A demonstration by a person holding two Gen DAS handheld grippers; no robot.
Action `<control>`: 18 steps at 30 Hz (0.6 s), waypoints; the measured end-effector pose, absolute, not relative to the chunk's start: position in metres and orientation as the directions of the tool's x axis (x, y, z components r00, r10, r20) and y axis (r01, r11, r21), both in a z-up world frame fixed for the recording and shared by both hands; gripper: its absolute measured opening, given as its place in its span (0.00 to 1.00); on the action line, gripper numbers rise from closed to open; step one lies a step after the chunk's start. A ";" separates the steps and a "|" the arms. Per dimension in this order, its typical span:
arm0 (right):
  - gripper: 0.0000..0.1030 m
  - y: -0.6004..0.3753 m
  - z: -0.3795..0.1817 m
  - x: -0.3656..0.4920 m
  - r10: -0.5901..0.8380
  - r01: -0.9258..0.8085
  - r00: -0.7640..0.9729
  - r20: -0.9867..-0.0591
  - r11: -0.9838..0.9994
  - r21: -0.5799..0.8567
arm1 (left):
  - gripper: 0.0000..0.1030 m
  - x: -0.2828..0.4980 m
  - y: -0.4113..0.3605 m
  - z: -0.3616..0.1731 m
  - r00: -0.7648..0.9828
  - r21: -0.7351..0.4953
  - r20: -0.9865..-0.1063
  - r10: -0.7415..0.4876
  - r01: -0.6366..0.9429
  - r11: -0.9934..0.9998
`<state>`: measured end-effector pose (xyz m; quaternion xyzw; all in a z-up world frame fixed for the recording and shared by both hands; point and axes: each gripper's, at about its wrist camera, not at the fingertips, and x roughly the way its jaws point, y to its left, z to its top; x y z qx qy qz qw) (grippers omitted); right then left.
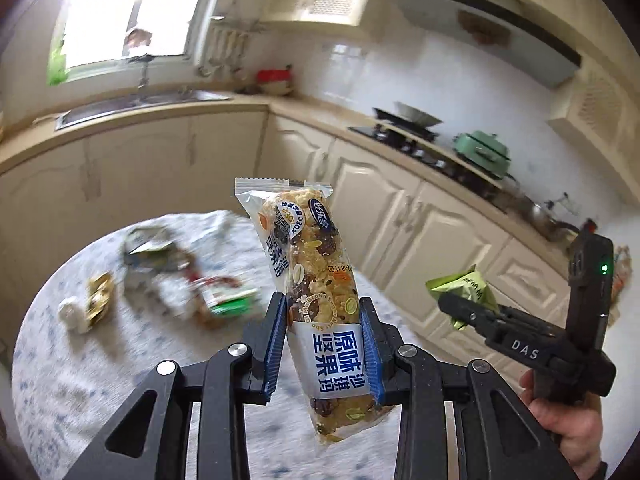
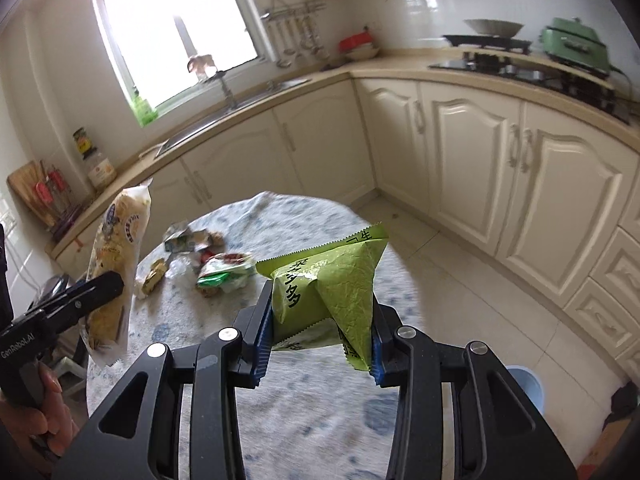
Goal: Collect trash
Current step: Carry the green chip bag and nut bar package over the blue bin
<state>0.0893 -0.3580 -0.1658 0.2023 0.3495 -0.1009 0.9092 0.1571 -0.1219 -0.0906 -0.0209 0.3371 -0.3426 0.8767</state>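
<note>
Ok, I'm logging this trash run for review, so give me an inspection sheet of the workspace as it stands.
Surface: round table with a blue-patterned white cloth.
Job's things: nut bar packet held upright in the left claw; green wrapper clamped in the right claw. Both are lifted off the table.
Clutter: crumpled wrappers on the far side of the table; blurred, so no count.
Grippers: both shut on their items; a hand holds the right handle.
Cables: nothing seen.
Surroundings: cream kitchen cabinets, sink under the window, green pot on the counter, blue bin on the floor.
</note>
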 end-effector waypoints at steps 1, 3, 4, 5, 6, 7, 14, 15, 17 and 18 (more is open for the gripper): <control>0.37 -0.368 -0.162 0.076 -0.068 0.351 0.739 -0.670 0.888 0.296 | 0.30 0.151 -0.137 -0.087 0.521 -0.261 -0.569 -0.635 0.618 0.741; 0.37 -0.383 -0.157 0.055 -0.112 0.393 0.738 -0.666 0.873 0.289 | 0.30 0.145 -0.166 -0.085 0.485 -0.250 -0.562 -0.670 0.673 0.696; 0.37 -0.393 -0.155 0.043 -0.139 0.420 0.734 -0.665 0.862 0.283 | 0.30 0.145 -0.182 -0.084 0.463 -0.248 -0.561 -0.686 0.697 0.673; 0.37 -0.403 -0.154 0.029 -0.164 0.448 0.729 -0.665 0.849 0.281 | 0.30 0.140 -0.199 -0.084 0.436 -0.245 -0.562 -0.703 0.724 0.645; 0.37 -0.413 -0.154 0.015 -0.187 0.474 0.723 -0.665 0.835 0.281 | 0.30 0.135 -0.217 -0.086 0.410 -0.240 -0.564 -0.716 0.749 0.618; 0.37 -0.425 -0.154 -0.001 -0.218 0.509 0.712 -0.667 0.815 0.277 | 0.30 0.131 -0.234 -0.087 0.385 -0.237 -0.569 -0.726 0.769 0.593; 0.37 -0.495 -0.172 -0.093 -0.358 0.691 0.607 -0.710 0.679 0.248 | 0.30 0.095 -0.347 -0.124 0.171 -0.267 -0.632 -0.756 0.867 0.420; 0.37 -0.502 -0.178 -0.101 -0.366 0.708 0.591 -0.719 0.663 0.245 | 0.30 0.090 -0.362 -0.132 0.142 -0.274 -0.646 -0.750 0.874 0.401; 0.37 -0.519 -0.193 -0.118 -0.381 0.743 0.552 -0.742 0.628 0.231 | 0.30 0.087 -0.389 -0.151 0.092 -0.290 -0.678 -0.729 0.878 0.381; 0.37 -0.526 -0.201 -0.124 -0.380 0.755 0.541 -0.750 0.612 0.234 | 0.30 0.087 -0.401 -0.162 0.068 -0.305 -0.691 -0.720 0.876 0.375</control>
